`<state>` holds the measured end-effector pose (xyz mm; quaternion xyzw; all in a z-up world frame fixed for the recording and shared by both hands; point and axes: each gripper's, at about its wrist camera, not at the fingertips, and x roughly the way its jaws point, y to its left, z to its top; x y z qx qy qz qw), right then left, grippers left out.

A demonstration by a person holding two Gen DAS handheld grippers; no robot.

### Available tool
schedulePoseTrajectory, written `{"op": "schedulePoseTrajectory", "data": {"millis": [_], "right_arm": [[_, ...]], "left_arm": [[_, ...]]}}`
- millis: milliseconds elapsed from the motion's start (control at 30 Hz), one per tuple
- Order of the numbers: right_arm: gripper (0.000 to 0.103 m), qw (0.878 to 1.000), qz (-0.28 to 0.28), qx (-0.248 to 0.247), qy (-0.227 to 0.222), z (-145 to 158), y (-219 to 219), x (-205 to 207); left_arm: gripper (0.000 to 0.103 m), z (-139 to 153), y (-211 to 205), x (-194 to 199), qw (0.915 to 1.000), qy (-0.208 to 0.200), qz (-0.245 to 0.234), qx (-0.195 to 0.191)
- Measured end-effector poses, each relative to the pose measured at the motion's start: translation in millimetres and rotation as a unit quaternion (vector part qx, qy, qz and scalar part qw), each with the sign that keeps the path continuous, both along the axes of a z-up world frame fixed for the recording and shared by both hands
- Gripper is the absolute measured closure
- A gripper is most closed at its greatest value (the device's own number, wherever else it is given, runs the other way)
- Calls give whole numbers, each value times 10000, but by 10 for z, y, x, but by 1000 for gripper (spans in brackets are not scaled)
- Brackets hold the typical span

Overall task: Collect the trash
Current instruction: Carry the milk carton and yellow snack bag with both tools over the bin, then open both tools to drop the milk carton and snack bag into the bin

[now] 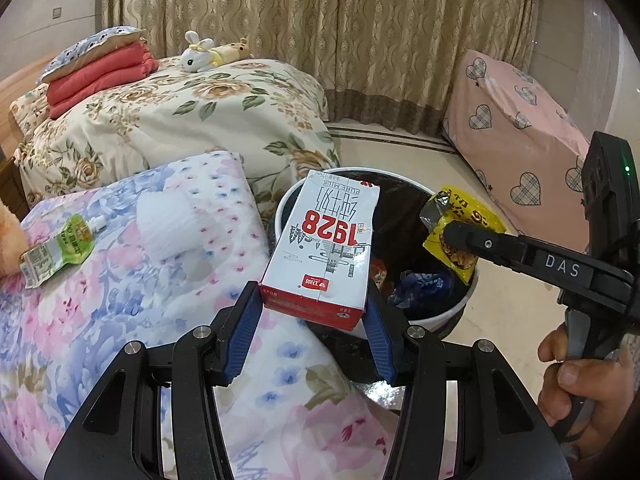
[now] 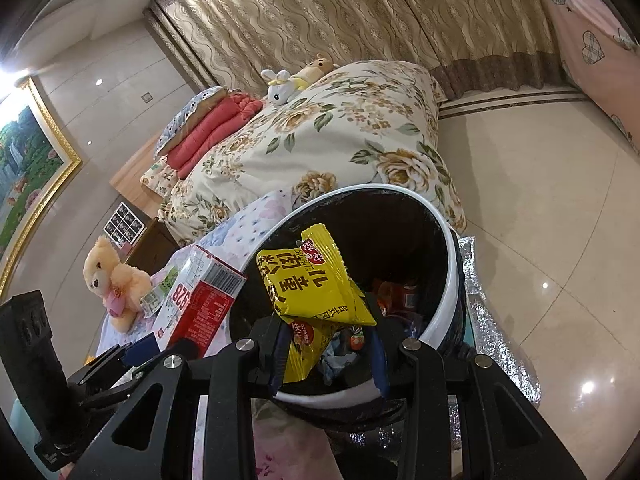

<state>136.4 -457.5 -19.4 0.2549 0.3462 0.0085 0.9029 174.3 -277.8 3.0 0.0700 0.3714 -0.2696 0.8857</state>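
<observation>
My left gripper (image 1: 314,314) is shut on a white and red milk carton (image 1: 328,240), its blue pads pressing both sides of the carton's base. The carton hangs at the near rim of a white trash bin with a black liner (image 1: 460,308). Over the bin's mouth, my right gripper (image 2: 328,344) is shut on a yellow snack packet (image 2: 316,280). The left wrist view shows that packet (image 1: 464,216) pinched at the right gripper's (image 1: 452,236) tip. Wrappers lie inside the bin (image 2: 444,280). A green drink pouch (image 1: 60,248) and a white crumpled piece (image 1: 172,220) lie on the flowered bedspread.
A teddy bear (image 2: 112,280) sits on the bed's far side. A rose-patterned duvet (image 1: 180,120) is heaped behind the bin. A pink heart-print cover (image 1: 520,128) stands to the right. Silver foil matting (image 2: 492,340) lies beside the bin on the tiled floor.
</observation>
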Motion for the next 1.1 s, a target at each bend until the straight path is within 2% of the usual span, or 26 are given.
{"op": "schedulePoseTrajectory", "data": {"millis": [1100], "right_arm": [[65, 9994, -16, -93, 337, -86, -129, 261]], "left_arm": [[53, -76, -325, 224, 9996, 140, -158, 164]]}}
